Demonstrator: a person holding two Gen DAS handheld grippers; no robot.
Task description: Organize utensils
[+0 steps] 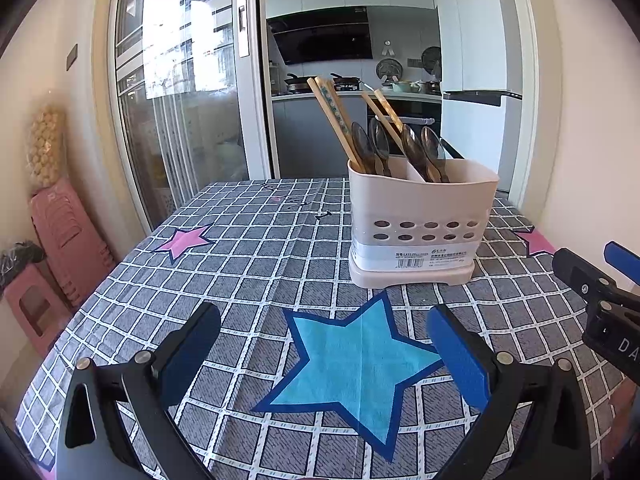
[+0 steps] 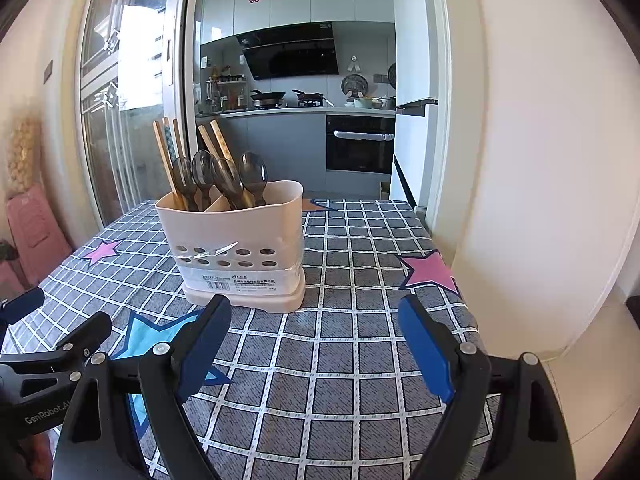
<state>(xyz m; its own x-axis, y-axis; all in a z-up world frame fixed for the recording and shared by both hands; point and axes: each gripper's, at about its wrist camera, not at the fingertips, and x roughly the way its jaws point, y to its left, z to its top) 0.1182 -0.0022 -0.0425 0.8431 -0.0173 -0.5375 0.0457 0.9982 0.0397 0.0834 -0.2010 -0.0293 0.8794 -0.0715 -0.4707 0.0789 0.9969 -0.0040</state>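
A cream plastic utensil holder (image 1: 420, 220) stands upright on the checked tablecloth (image 1: 240, 272); it also shows in the right wrist view (image 2: 236, 248). Wooden chopsticks (image 1: 332, 116) and several dark spoons (image 1: 376, 144) stand in its two compartments, also seen from the right wrist: chopsticks (image 2: 166, 152), spoons (image 2: 224, 176). My left gripper (image 1: 324, 344) is open and empty, above the blue star in front of the holder. My right gripper (image 2: 314, 340) is open and empty, in front of the holder and to its right.
The table's right edge (image 2: 468, 304) drops to the floor beside a white wall. Pink stools (image 1: 60, 240) are stacked left of the table. A glass sliding door (image 1: 180, 100) and a kitchen lie beyond the far edge. The right gripper's body (image 1: 600, 292) shows at the left view's right side.
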